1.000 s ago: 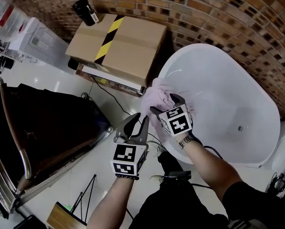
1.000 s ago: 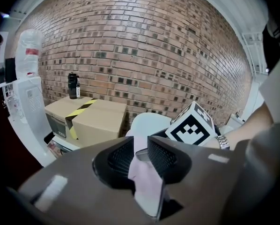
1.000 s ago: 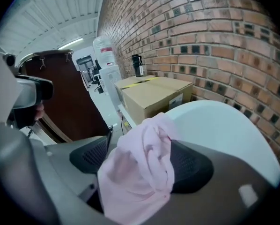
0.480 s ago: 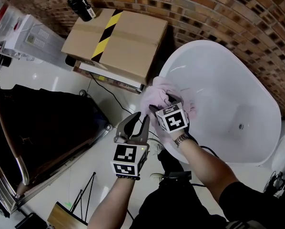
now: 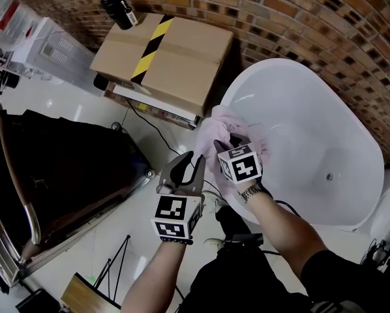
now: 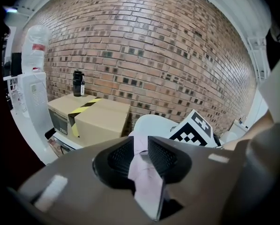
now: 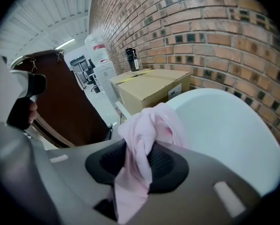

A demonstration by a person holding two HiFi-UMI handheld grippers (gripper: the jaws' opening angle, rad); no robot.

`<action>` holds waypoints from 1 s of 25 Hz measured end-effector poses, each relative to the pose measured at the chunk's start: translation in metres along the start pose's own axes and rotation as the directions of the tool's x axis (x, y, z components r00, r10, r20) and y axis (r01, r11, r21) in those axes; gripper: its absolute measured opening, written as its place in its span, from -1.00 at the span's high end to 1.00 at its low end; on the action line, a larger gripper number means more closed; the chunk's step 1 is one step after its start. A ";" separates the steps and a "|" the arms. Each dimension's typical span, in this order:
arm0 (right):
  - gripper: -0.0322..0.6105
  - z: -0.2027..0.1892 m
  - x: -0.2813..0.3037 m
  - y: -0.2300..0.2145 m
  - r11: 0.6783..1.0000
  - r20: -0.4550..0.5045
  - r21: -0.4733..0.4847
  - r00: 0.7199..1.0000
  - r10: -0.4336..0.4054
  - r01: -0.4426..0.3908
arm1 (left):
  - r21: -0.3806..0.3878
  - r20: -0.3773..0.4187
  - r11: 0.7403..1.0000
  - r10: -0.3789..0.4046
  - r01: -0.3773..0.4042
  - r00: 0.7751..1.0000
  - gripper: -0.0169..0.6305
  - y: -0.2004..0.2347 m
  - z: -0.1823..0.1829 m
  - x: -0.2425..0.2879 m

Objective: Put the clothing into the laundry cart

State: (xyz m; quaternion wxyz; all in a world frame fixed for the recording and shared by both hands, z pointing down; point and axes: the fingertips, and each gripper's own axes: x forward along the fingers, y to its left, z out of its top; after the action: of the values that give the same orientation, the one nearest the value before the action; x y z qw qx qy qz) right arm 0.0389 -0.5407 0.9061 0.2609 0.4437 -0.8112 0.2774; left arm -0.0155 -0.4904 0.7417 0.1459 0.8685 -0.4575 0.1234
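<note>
While the pink garment (image 5: 229, 128) lay bunched over the near rim of the white bathtub (image 5: 299, 103), both tools had hold of it. The right tool (image 5: 226, 143) had just been closing its jaws, and a thick fold of the cloth sat pinched between its pads. The left tool (image 5: 188, 165) was clamped on a narrower strip at the bundle's lower edge. The step in hand looked like securing the grasp; nothing had been carried toward the laundry cart (image 5: 71, 168), which stood well apart at the person's left with its dark liner open.

The next move would likely call for raising the garment clear of the tub rim with both grips kept firm. It would then swing left over the cart's metal rail (image 5: 20, 194) before the jaws let go above the liner.

Between tub and cart lay bare floor crossed by a black cable (image 5: 152, 130). A cardboard box (image 5: 172, 54) with striped tape stood against the brick wall, a black flask (image 5: 120, 10) on its far corner. Loose cloth hanging below the tools could snag on the rail.
</note>
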 end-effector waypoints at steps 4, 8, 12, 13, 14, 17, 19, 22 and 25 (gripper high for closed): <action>0.68 0.007 -0.011 0.008 1.000 0.018 -0.014 1.000 -0.001 0.002 | 0.001 0.012 1.000 0.015 -0.015 1.000 0.70 -0.002 0.010 -0.010; 0.72 0.017 -0.027 0.014 1.000 0.039 -0.017 0.999 0.007 -0.006 | 0.003 0.026 0.999 0.032 -0.032 0.999 0.70 -0.003 0.025 -0.020; 0.73 0.032 -0.047 0.021 0.999 0.074 -0.029 0.997 0.022 -0.019 | 0.014 0.042 0.998 0.055 -0.055 0.998 0.70 -0.003 0.037 -0.033; 0.73 0.036 -0.052 0.024 0.999 0.083 -0.034 0.996 0.025 -0.022 | 0.020 0.044 0.998 0.059 -0.060 0.997 0.70 -0.003 0.039 -0.035; 0.74 0.041 -0.057 0.026 0.999 0.092 -0.039 0.995 0.029 -0.026 | 0.023 0.045 0.998 0.063 -0.064 0.997 0.70 -0.003 0.042 -0.038; 0.74 0.057 -0.076 0.034 0.998 0.127 -0.059 0.991 0.043 -0.035 | 0.029 0.049 0.996 0.079 -0.081 0.996 0.70 -0.003 0.052 -0.044; 0.74 0.071 -0.091 0.041 0.996 0.158 -0.075 0.986 0.053 -0.042 | 0.031 0.046 0.995 0.095 -0.096 0.994 0.70 -0.002 0.057 -0.048; 0.75 0.094 -0.116 0.053 0.994 0.207 -0.095 0.975 0.077 -0.058 | 0.033 0.036 0.991 0.126 -0.127 0.991 0.71 -0.002 0.064 -0.055; 0.75 0.116 -0.143 0.066 0.991 0.256 -0.112 0.962 0.100 -0.073 | 0.036 0.042 0.989 0.139 -0.140 0.989 0.75 -0.006 0.073 -0.064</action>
State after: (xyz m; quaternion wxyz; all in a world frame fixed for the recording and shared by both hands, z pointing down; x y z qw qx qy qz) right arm 0.0288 -0.5079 0.7139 0.1617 0.4268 -0.8701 0.1861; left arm -0.0399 -0.4649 0.6507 0.1111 0.8392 -0.5175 0.1250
